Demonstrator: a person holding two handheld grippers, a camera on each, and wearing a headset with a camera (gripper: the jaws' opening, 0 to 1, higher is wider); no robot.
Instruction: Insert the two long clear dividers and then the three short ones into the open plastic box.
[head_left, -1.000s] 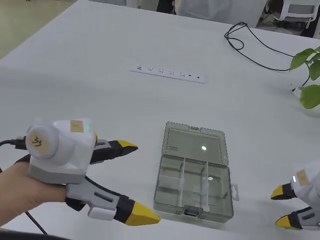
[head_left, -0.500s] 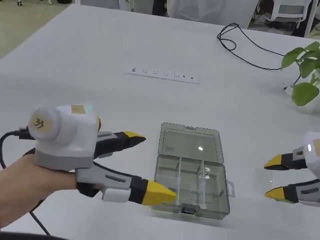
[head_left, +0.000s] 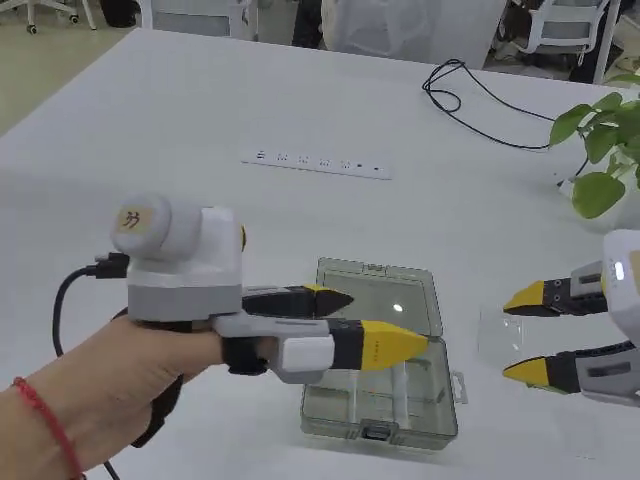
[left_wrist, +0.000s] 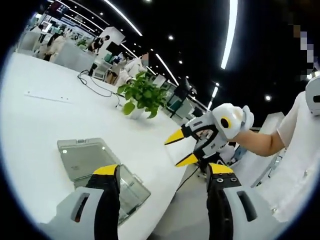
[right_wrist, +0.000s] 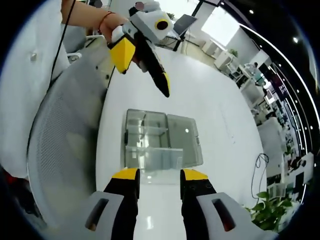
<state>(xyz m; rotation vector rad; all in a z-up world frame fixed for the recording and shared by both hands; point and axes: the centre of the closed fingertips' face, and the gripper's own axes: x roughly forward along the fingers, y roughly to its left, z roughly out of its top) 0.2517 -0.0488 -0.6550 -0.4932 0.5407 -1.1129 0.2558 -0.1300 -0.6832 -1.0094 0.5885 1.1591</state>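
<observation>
The white table (head_left: 200, 120) carries the open plastic box (head_left: 420, 400), with dividers already standing in it. The left hand-held gripper (head_left: 385, 320) hovers over the box, jaws apart and empty, and would be better drawn aside. The right hand-held gripper (head_left: 512, 335), just beside the box, has its jaws spread about a clear divider (right_wrist: 152, 159). I cannot tell whether they pinch it. It should go in upright, lined up with its slots.

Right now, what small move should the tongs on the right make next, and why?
Probably ease the right tongs forward and close them on the clear divider that seems to lie on the table between their open tips. The left tongs hover open and empty over the box, so the right pair is nearer.
</observation>
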